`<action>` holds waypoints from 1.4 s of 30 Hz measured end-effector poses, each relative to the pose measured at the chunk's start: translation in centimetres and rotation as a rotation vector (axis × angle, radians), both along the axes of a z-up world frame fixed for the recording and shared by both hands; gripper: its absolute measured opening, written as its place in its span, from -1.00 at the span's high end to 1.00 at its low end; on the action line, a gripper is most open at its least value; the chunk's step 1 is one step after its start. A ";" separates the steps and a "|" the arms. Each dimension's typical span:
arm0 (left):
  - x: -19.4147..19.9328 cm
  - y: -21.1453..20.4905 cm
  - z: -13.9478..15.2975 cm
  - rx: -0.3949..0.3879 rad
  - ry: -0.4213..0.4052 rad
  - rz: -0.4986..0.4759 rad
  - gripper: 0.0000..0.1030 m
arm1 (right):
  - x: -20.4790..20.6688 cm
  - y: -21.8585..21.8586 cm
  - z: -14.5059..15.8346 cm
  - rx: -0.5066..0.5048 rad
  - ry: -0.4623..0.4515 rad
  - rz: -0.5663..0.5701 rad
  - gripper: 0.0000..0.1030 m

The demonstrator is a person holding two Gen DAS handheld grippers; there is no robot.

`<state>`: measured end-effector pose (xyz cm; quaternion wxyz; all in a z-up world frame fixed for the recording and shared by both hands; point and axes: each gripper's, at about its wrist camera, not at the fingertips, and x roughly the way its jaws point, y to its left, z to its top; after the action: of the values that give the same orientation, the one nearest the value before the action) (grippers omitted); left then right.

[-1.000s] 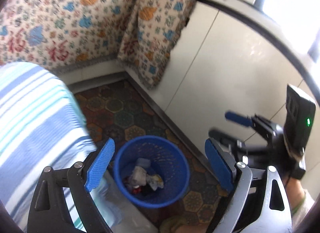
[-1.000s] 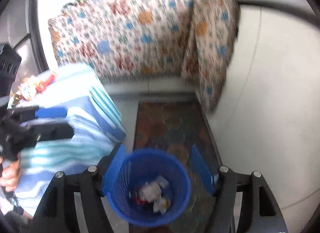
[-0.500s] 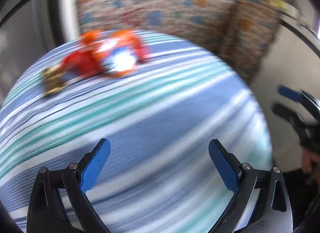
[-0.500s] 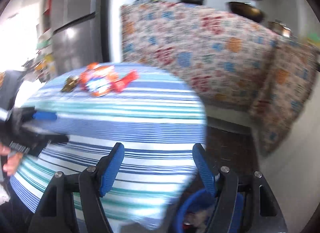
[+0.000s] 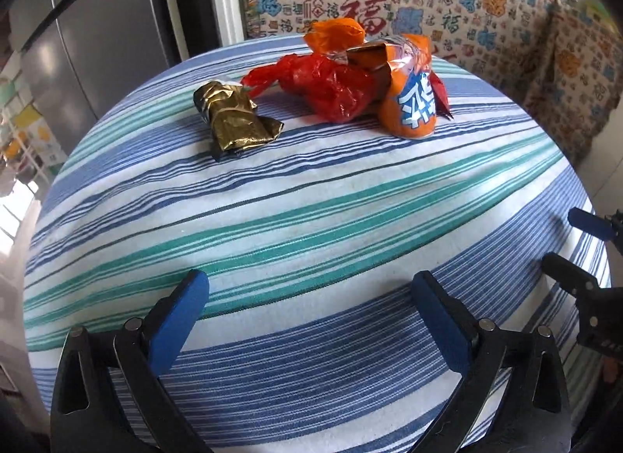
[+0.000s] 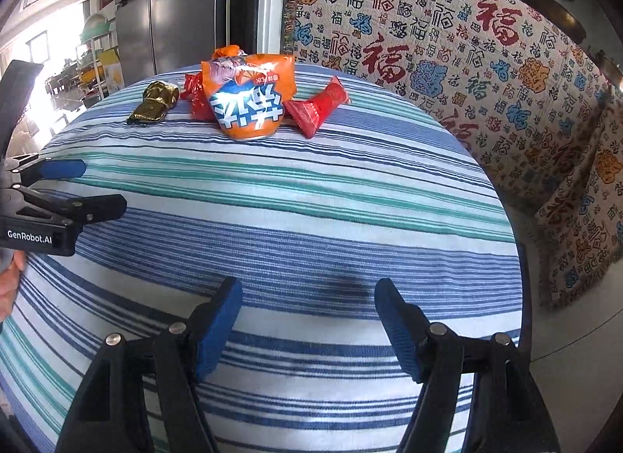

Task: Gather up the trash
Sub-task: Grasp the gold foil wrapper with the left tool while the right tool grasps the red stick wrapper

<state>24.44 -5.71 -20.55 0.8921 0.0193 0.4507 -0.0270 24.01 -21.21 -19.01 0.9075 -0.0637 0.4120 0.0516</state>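
The left gripper (image 5: 309, 311) has black, angular plastic arms with triangular cut-outs, round silver pivot screws and ribbed blue pads (image 5: 177, 322) on its fingers. The right gripper (image 6: 307, 322) is built the same way: black frame, silver screws, blue ribbed pads (image 6: 218, 330). One black housing carries white "GenRobot.AI" lettering. Bare skin of the left hand (image 6: 9, 278) shows beside it.
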 end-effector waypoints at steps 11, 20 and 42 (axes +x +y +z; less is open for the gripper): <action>0.7 1.6 1.3 -0.091 -0.009 0.039 -0.98 | 0.5 -0.9 -0.4 0.081 0.018 -0.020 -0.42; 8.3 5.6 3.5 -0.148 -0.091 0.218 -0.96 | 0.7 -1.9 0.0 0.102 0.007 -0.069 -0.42; 11.0 5.8 1.6 -0.101 -0.072 0.219 0.33 | 24.1 -2.7 -0.4 0.436 0.265 -0.181 0.60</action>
<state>35.44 0.12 -18.91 0.9052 -0.0742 0.4156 0.0484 48.15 -23.94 -19.41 0.8387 0.1776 0.5105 0.0658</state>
